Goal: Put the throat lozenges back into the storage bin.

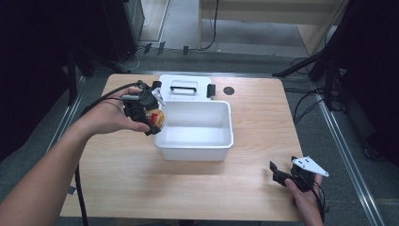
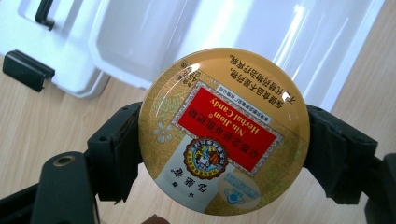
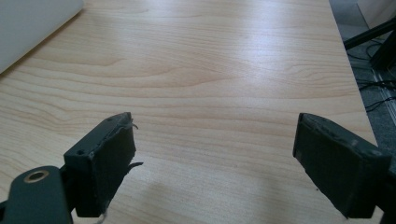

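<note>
A round gold candy tin with a red label is pinched edge to edge between the black jaws of my left gripper. From above, the tin and the left gripper hang just left of the white bin, at its left rim. My right gripper rests near the table's front right corner. Its jaws stand wide apart over bare wood with nothing between them.
The bin's white lid with a black handle lies flat behind the bin. A small dark round hole marks the tabletop at the back. The bin's inside holds nothing. Dark stands and cables ring the table.
</note>
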Available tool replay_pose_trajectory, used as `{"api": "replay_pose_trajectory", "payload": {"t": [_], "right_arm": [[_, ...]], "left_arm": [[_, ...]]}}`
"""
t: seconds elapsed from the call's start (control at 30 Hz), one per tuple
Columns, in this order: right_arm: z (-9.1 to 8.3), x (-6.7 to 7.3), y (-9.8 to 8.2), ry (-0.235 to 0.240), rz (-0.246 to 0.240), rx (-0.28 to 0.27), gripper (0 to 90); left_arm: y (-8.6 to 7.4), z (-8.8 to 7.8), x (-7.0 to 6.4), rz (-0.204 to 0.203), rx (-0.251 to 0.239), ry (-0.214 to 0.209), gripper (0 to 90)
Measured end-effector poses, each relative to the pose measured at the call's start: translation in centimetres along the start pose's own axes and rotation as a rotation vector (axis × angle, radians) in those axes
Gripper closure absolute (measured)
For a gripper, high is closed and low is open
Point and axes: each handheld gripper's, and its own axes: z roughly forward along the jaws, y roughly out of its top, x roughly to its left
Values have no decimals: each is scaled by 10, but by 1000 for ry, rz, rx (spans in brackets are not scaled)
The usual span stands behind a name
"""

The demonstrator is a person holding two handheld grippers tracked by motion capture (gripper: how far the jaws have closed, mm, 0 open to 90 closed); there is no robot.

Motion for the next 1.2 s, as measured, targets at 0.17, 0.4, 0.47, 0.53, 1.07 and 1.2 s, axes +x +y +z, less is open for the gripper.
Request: {"api": "replay_pose_trajectory", "payload": {"t": [0.17, 0.4, 0.47, 0.53, 1.07, 1.2], "right_arm": [[0, 0, 0, 0, 0, 1, 128], [0, 0, 0, 3, 0, 4, 128], [0, 0, 0, 5, 2, 4, 128], [0, 0, 0, 6, 2, 3, 129], [0, 0, 0, 10, 0, 3, 129], [0, 0, 0, 9, 0, 4, 129]], "left_arm": [[7, 6, -4, 11, -5, -8, 212], [19, 17, -9, 33, -9, -24, 212], [21, 21, -10, 43, -7, -30, 212], [24, 26, -11, 48, -5, -40, 212], [24, 61, -7, 58, 21, -73, 211], [23, 68, -9, 86, 30, -60, 211]]}}
